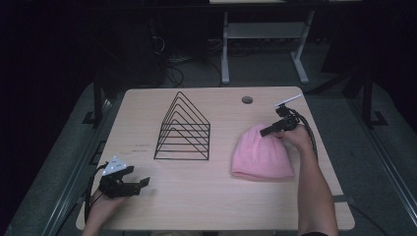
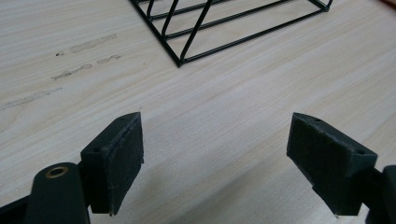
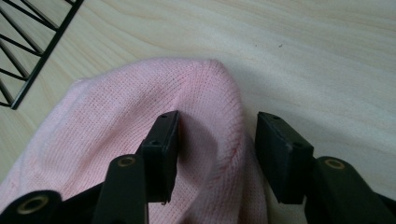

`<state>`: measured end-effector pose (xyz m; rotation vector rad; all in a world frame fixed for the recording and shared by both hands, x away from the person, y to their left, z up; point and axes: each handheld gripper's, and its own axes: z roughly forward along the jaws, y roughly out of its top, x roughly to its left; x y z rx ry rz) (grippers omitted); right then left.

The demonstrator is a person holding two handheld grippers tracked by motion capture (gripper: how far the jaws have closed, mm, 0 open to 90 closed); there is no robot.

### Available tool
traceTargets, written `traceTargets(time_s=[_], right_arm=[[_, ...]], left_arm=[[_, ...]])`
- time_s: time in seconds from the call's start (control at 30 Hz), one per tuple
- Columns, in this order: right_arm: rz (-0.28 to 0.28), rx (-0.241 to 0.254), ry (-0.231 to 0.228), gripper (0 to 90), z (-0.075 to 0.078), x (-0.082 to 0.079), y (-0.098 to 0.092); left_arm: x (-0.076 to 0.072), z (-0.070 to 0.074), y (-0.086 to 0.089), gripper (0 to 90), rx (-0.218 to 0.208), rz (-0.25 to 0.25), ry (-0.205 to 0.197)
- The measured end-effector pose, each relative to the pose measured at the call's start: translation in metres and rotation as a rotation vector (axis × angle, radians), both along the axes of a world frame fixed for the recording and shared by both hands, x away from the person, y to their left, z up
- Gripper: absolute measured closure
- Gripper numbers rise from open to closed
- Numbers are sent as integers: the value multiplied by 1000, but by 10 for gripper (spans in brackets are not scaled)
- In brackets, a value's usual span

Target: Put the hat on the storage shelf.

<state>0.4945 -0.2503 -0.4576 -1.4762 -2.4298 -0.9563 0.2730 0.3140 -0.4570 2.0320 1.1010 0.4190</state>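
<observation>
A: Right tongs (image 3: 217,140): jaws part open, set down over the crown edge of the pink beanie (image 1: 260,153). A raised fold of the knit sits between the pads. The left pad rests against the fabric; the right pad stands at the hat's edge, with a sliver of gap showing. Not yet a firm pinch.

B: Left tongs (image 2: 215,163)?

A: Jaws wide apart, nothing between them, just bare table (image 2: 224,121) beneath. In the high view the left tongs (image 1: 129,183) lie low near the front left corner of the table, well apart from the beanie.

B: Containers?

A: One black wire rack (image 1: 183,129), triangular in outline, made of nested triangular frames on a rectangular base. Its slots hold nothing. It stands to the left of the beanie, near but not touching.

B: Describe the beanie.

A: Pale pink, fine ribbed knit, lying flat on the table, rounded crown toward the far edge, straight hem toward the person. The crown is bunched up where the right tongs (image 1: 279,126) meet it.

B: Count?

A: One beanie, one rack, two tongs. Also one round grommet hole (image 1: 247,100) in the table, beyond the beanie toward the far edge.
</observation>
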Motion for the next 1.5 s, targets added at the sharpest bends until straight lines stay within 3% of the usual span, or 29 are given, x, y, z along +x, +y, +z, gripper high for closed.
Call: traceTargets(time_s=[0.3,0.47,0.63,0.9,1.13,1.5], right_arm=[[3,68,51,534,-3,-2,-6],[20,87,63,707,-4,-6,-5],[41,102,44,764,2,-13,0],[102,160,-31,777,28,-32,12],[172,204,-130,780,68,-54,20],[226,197,-237,780,113,-73,32]], left_arm=[[2,-1,0,185,0,-1,7],[2,-1,-2,186,0,-5,2],[0,0,-1,186,5,-6,-1],[-2,2,-4,186,5,-9,-9],[-3,2,-4,186,13,-17,-9],[-3,3,-5,199,-14,-19,-7]])
